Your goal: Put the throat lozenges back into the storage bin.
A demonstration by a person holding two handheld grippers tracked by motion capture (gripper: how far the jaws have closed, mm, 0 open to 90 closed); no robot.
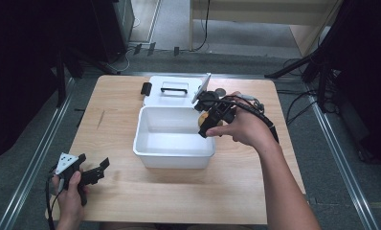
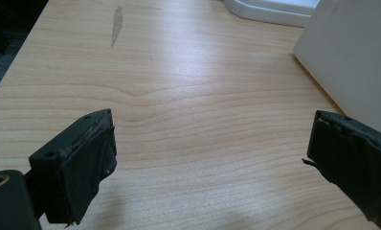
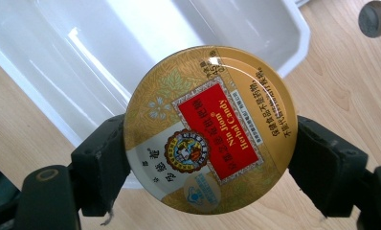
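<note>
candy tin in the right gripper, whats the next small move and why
Probably lower it into the white box and open the jaws. The right gripper clamps the round candy tin by its edges over the box's right rim; the box looks empty. The left gripper rests open on the table.

The left hand (image 1: 70, 191) rests low near the front left corner of the table, holding the left gripper (image 1: 98, 170), whose jaws stand wide apart and point right. The right forearm (image 1: 284, 187) reaches forward and left from the bottom edge. The right hand (image 1: 243, 127) holds the right gripper (image 1: 208, 125) tilted downward, its jaws clamped on either side of a round tin (image 3: 210, 127).
</note>
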